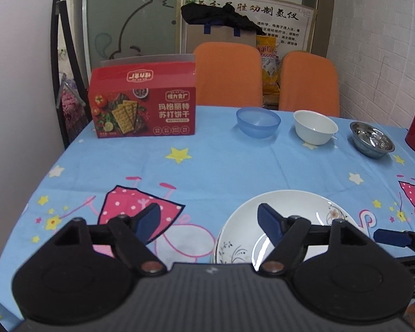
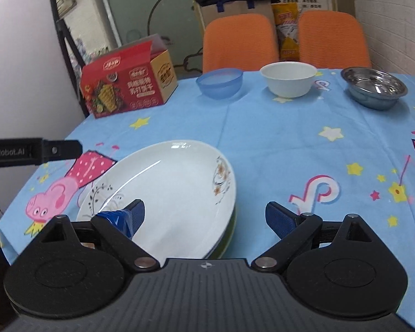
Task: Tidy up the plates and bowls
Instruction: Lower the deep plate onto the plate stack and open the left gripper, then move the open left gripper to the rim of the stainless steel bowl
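Both wrist views low, forward, sharing the stacked plates (image 1: 285,221).

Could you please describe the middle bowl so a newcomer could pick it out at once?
Along the far edge of the blue cartoon tablecloth stand three bowls. The glossy white ceramic bowl sits between a translucent blue plastic bowl and a shiny steel bowl; only it is opaque white.

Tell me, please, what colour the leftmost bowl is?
Translucent blue plastic bowl; clearest in the right wrist view.
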A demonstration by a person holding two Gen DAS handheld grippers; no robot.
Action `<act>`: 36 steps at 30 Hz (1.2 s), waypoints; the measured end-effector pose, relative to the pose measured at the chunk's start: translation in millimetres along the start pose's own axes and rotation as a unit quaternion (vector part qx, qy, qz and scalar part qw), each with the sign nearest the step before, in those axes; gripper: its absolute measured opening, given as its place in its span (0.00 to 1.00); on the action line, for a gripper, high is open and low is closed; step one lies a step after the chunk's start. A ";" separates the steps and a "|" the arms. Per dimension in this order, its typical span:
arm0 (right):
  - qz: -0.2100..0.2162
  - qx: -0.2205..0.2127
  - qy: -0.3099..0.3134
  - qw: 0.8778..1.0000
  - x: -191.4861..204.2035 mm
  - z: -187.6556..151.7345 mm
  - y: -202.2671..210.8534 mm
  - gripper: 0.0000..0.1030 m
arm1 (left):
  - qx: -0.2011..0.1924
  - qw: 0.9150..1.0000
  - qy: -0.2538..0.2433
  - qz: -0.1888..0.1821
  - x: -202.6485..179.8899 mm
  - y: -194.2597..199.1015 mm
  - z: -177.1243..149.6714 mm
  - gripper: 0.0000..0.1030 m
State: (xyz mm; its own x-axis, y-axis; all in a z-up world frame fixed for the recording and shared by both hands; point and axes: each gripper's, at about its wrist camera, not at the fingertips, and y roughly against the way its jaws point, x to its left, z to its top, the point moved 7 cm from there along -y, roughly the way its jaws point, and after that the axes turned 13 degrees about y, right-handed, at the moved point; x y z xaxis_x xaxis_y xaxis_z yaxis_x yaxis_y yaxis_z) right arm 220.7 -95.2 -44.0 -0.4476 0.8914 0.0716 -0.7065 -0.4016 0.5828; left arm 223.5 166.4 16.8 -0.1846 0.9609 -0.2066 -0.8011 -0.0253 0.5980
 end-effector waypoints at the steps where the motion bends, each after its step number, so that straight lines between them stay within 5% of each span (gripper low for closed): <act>1: -0.001 -0.009 -0.010 1.000 -5.4 0.4 4.3 0.79 | 0.001 1.000 -0.001 -0.002 -1.8 0.7 1.0 0.74; 4: -0.020 -0.028 -0.028 0.999 -27.6 0.0 19.5 0.79 | 0.002 1.000 -0.006 -0.011 -12.5 1.0 1.7 0.77; 6: -0.039 -0.035 -0.037 0.998 -45.3 -2.3 30.0 0.79 | 0.003 1.000 -0.009 -0.024 -25.6 0.7 0.6 0.90; 16: -0.130 -0.052 -0.101 0.985 -141.4 -25.6 69.3 0.79 | 0.015 0.995 -0.046 -0.092 -118.7 -13.4 -0.2 0.91; 36: -0.147 -0.064 -0.108 0.981 -234.8 -13.0 69.1 0.79 | 0.053 0.982 -0.150 -0.102 -261.9 -93.5 2.9 0.91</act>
State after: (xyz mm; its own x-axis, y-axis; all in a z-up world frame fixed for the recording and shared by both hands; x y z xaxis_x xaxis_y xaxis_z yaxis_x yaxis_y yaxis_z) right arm 269.9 -335.0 -31.1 -0.0975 0.9908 0.0944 -0.8571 -0.1318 0.4980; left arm 348.4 -82.2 17.3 0.1621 0.9815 -0.1018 -0.7369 0.1891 0.6490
